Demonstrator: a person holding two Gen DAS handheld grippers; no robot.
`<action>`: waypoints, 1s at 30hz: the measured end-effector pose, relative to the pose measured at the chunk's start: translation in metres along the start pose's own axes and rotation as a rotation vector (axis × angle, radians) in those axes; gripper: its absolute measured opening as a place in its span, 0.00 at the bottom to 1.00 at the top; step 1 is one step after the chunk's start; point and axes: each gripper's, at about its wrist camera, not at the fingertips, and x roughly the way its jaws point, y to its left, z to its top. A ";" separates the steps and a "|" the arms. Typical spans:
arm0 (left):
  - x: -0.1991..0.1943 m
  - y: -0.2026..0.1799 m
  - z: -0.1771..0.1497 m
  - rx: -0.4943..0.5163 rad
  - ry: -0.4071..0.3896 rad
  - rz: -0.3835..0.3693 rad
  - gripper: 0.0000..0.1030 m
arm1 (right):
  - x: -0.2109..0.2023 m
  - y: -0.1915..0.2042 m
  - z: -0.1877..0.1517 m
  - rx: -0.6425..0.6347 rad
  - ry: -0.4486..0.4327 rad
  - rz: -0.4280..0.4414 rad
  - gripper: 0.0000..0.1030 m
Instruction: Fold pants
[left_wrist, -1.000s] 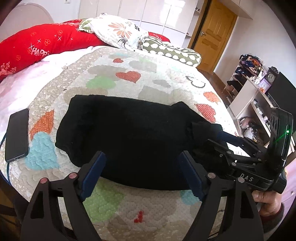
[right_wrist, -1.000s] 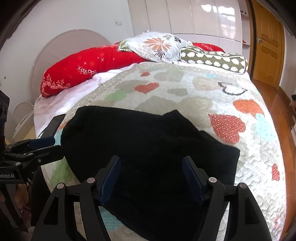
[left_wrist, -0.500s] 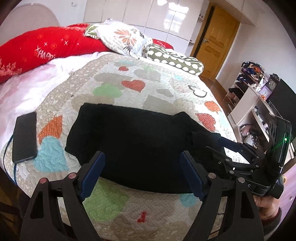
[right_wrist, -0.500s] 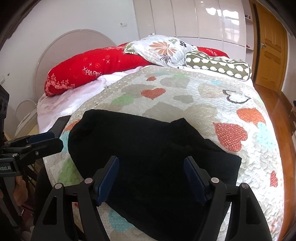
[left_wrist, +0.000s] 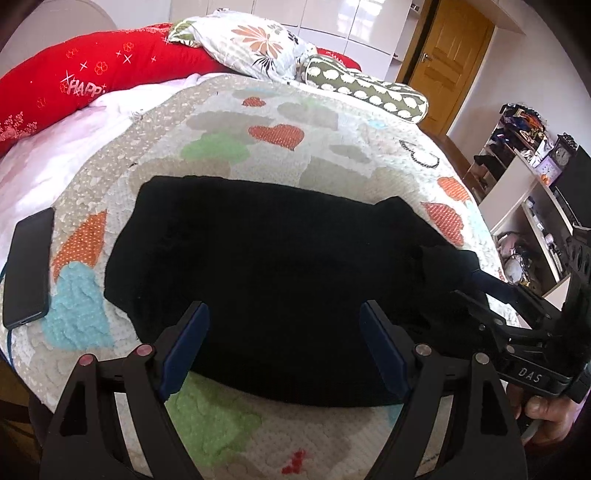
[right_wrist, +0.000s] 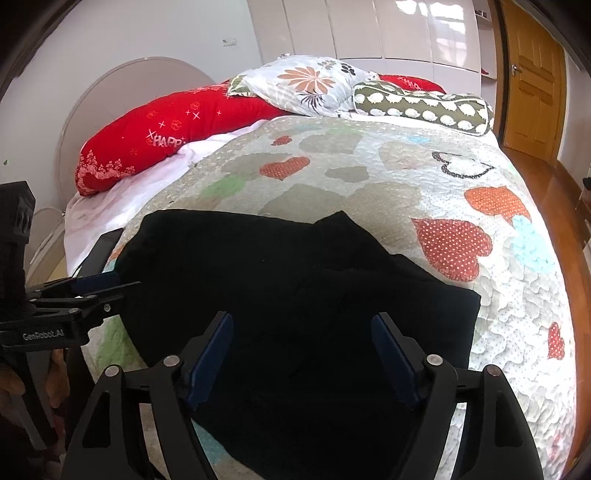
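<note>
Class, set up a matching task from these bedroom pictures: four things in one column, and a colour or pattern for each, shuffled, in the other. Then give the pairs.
Things:
1. pants
2. long pillow with "HAPPY" lettering
3. bolster
4. door

Colours or patterns:
A. olive with white spots
B. brown wood
C. black
D. red

Pairs: 1-C, 2-D, 3-A, 4-B

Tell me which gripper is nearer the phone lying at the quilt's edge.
Left. The left gripper hovers over the pants' near edge, beside the phone. The right gripper is over the pants' far end.
</note>
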 end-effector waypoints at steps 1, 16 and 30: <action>0.003 0.001 0.000 -0.001 0.006 0.001 0.81 | 0.004 -0.001 -0.001 0.001 0.009 0.000 0.77; -0.004 0.029 0.002 -0.040 -0.015 -0.019 0.81 | 0.027 0.020 0.039 -0.053 0.034 0.047 0.78; 0.000 0.098 -0.030 -0.324 -0.022 -0.127 0.85 | 0.122 0.140 0.109 -0.400 0.144 0.273 0.80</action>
